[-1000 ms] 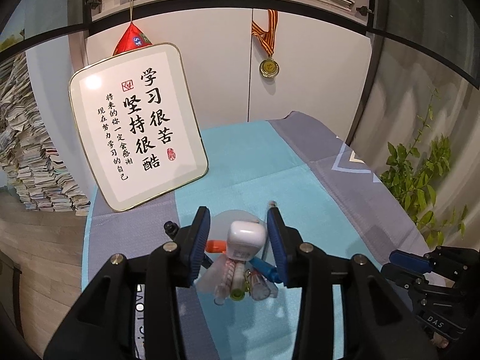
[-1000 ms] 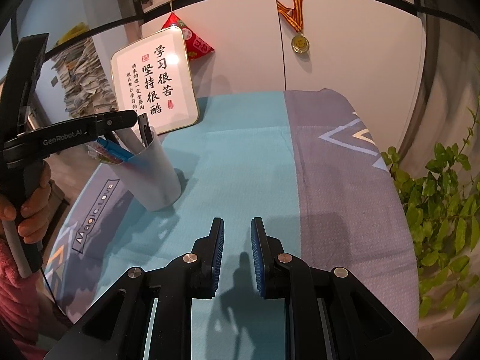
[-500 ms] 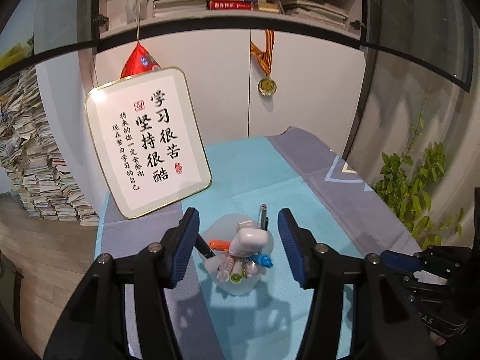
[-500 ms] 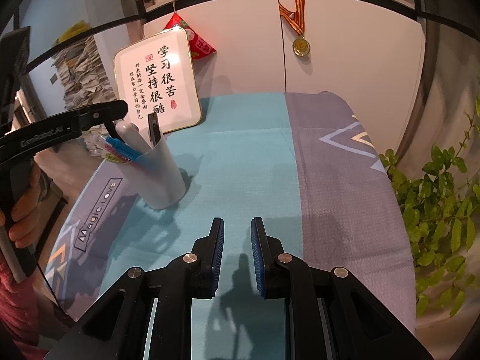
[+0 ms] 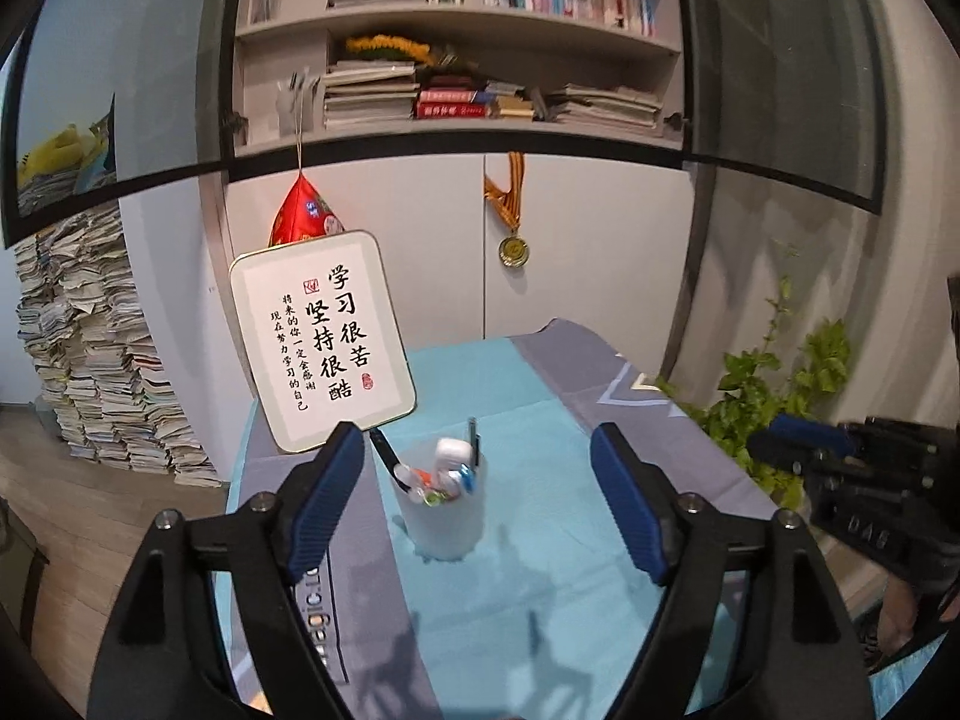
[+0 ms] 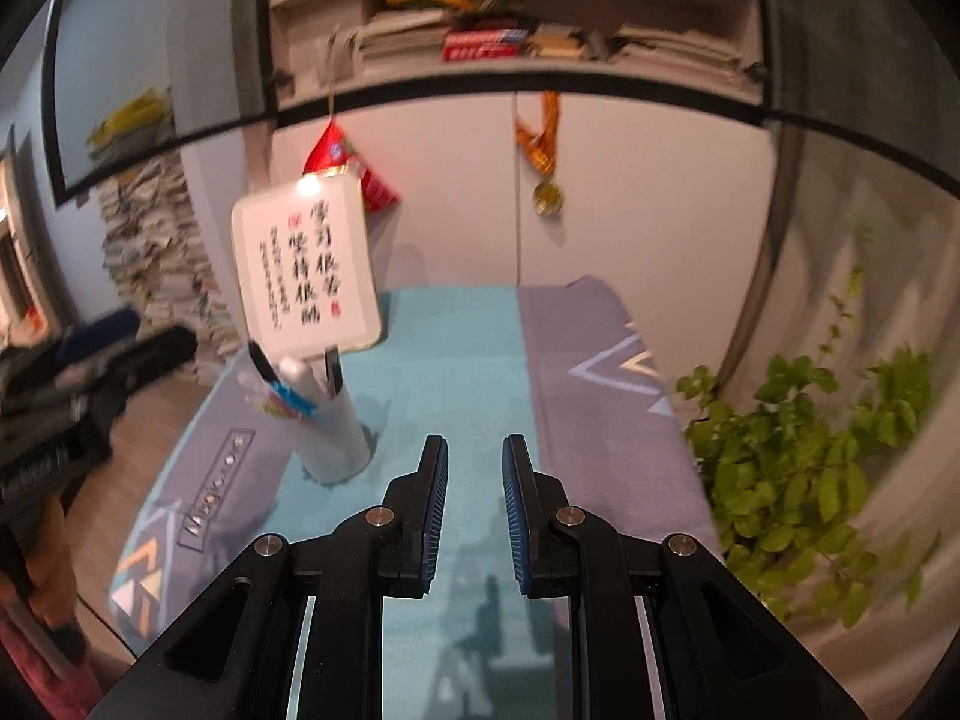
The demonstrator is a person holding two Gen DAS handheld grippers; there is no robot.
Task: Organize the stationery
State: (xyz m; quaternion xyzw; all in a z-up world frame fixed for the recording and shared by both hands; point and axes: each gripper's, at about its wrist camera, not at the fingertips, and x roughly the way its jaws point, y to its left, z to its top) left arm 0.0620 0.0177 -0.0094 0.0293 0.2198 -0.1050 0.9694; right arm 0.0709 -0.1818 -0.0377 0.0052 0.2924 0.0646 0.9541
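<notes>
A frosted white pen cup [image 5: 444,522] stands on the teal and grey table mat [image 5: 540,396], holding several pens, markers and a white correction tape [image 5: 450,453]. My left gripper [image 5: 475,427] hangs back from the cup and above it. Its jaws are opening wide and nothing is between them. In the right wrist view the same cup [image 6: 339,438] stands to the left of my right gripper [image 6: 474,441]. That gripper's jaws are opening from a narrow gap with only bare mat under them. The left gripper [image 6: 96,354] shows blurred at the left edge.
A framed calligraphy sign [image 5: 321,342] leans against the cabinet just behind the cup. A green plant [image 5: 774,396] grows past the table's right edge. Stacked papers [image 5: 90,348] pile up on the floor to the left. A person's hand holds the right gripper [image 5: 840,444] at far right.
The left gripper pulled back and up from the cup while its jaws spread, leaving the white correction tape in the cup. The right gripper rose and its jaws parted slightly.
</notes>
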